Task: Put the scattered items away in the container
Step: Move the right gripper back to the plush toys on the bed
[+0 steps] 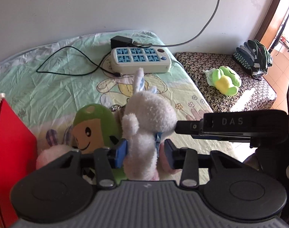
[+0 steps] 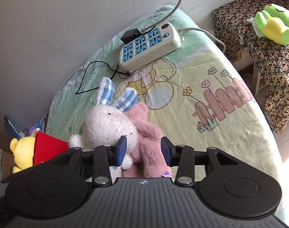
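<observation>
Left wrist view, left to right: red container (image 1: 13,152) at the left edge, wall upright, a bit of yellow showing at its top corner. Beside it a green plush with a smiling tan face (image 1: 93,129), lying on the bed (image 1: 49,87), and a pale pink plush (image 1: 51,154) low in front of it. Center: white rabbit plush (image 1: 146,117), fuzzy off-white, blue-checked ears standing up, blue strap at the neck. Left gripper (image 1: 145,152) is clamped on the rabbit's body, both blue pads pressed into the fur. At right the other gripper's black finger reaches in and touches the rabbit's head. Power strip (image 1: 141,58) and black cord (image 1: 72,62) sit further up the bed; green-yellow frog plush (image 1: 227,82) on a patterned stool, upper right.

Right wrist view: yellow bear plush (image 2: 23,151) at lower left behind the red container (image 2: 49,148). White rabbit (image 2: 108,125) center-left, dusty pink plush (image 2: 146,133) pressed against its right side. Right gripper (image 2: 144,151) has its jaws apart around the pink plush; left pad touches fur, right pad looks clear, so no firm grip. Frog (image 2: 275,26) upper right.
</observation>
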Demonstrator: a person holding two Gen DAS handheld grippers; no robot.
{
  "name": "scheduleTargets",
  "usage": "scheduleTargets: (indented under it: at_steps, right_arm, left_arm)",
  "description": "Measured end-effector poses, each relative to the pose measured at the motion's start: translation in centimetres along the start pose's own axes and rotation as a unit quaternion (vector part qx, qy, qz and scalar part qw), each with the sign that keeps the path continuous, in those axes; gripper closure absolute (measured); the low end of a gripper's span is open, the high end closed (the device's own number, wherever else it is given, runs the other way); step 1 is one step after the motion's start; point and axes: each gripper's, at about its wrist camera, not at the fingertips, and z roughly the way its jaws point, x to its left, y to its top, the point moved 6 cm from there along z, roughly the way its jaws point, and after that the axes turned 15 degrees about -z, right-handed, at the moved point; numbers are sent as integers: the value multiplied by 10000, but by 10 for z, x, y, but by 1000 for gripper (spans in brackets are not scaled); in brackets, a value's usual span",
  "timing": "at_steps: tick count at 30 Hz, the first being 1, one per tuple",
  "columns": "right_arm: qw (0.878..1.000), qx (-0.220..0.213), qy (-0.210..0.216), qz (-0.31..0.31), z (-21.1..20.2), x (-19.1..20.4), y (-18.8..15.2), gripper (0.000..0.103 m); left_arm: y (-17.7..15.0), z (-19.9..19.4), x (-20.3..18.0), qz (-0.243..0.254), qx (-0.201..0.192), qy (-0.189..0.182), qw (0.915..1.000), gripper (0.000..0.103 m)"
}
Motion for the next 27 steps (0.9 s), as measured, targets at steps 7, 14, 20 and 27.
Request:
scheduleTargets:
  at_steps: [7,14,20,27]
  right_arm:
    - [9967,122,787,-186,14,29,8,63]
    - [9870,11,1037,-1226,24,89,11,55]
    - [9842,-35,1099,-1388,23,91,17,54]
    - [9908,92,1092,-794,14,53,12,54]
  left_arm:
    - [2,-24,23,-364,-192,65,9991,87]
    - [-1,-51,33,-308,-389,174,9986,88]
    - [-5,-49,20,-147,-498,121,9986,56]
    - [-3,-12,5,-40,-150,227,9996,65]
